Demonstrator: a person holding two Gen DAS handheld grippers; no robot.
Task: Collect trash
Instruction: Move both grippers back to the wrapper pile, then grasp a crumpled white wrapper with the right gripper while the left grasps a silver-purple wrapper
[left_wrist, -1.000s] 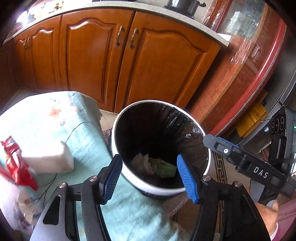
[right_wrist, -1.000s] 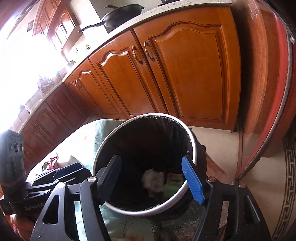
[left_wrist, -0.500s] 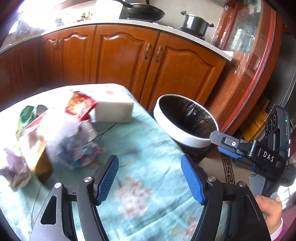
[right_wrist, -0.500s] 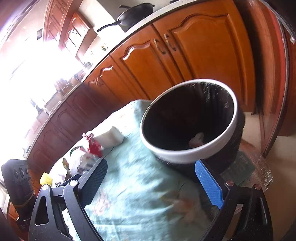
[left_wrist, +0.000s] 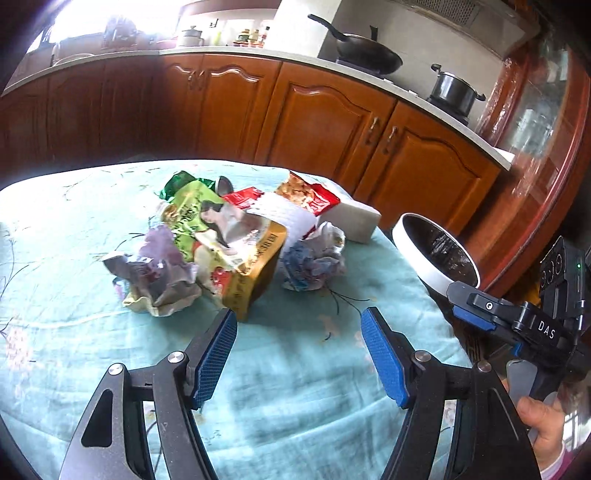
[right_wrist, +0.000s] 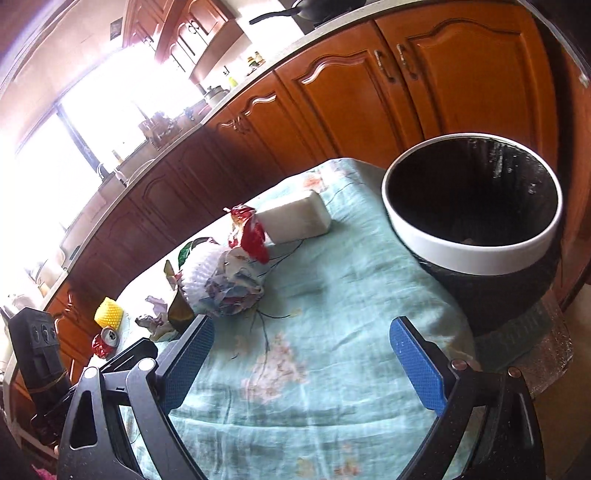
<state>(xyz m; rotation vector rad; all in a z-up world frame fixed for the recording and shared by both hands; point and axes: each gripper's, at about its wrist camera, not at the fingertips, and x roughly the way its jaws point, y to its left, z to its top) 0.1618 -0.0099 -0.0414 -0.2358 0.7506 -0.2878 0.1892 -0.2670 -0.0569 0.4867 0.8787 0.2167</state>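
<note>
A heap of trash lies on the teal tablecloth: a yellow-green snack bag, crumpled purple-white paper, a bluish paper wad and a red wrapper. My left gripper hovers open just short of the heap, nothing between its blue pads. My right gripper is also open and empty over the cloth, the paper wad ahead on its left. The black-lined bin with a white rim stands off the table's right end, also seen as the bin in the left wrist view.
A white block lies behind the heap. A yellow cup and a red can sit farther left. Wooden cabinets run behind the table. The right gripper's body and a hand show at the left view's right edge.
Both grippers have swung away from over the bin to the left, back above the table. The heap of trash has come into the left wrist view. The right jaws stand wider than a second ago.
</note>
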